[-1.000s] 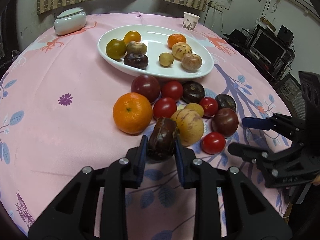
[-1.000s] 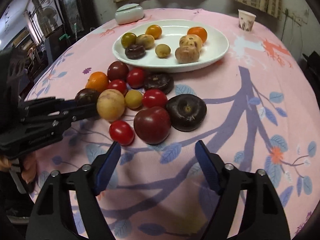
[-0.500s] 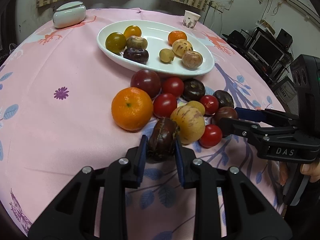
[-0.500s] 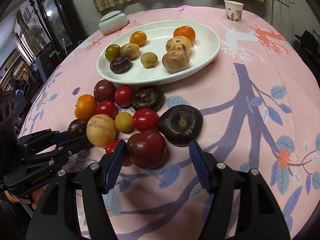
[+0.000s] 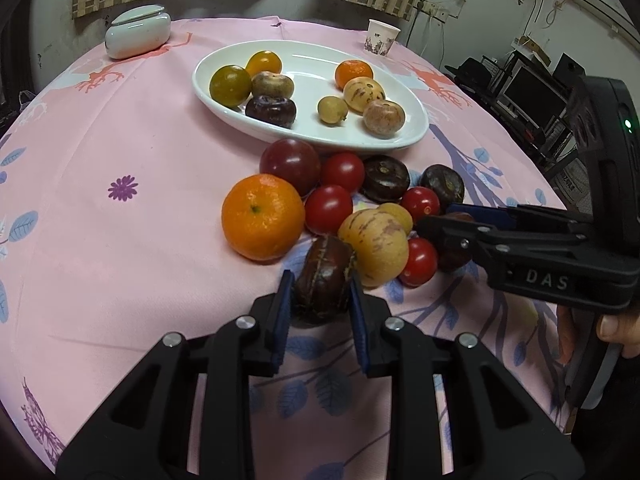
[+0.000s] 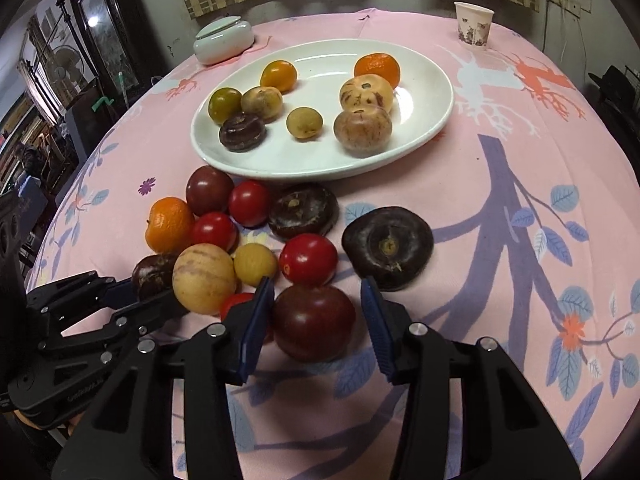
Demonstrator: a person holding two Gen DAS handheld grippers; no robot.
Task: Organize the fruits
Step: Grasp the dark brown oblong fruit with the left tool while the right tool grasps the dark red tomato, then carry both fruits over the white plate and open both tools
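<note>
Your left gripper (image 5: pixel 320 304) gripped a dark brown fruit (image 5: pixel 323 278) between its fingers on the pink surface (image 5: pixel 120 248), beside the orange (image 5: pixel 262 216). Your right gripper (image 6: pixel 316 320) had its fingers apart around a dark red tomato (image 6: pixel 314 328), perhaps touching it, near the white plate (image 6: pixel 436 120).

a plate (image 6: pixel 436 120) holding fruit sits mid-bench (image 6: pixel 520 200); loose fruit (image 6: pixel 256 240) lies before it; a cup (image 6: pixel 473 24) and lidded dish (image 6: pixel 224 40) stand behind.
</note>
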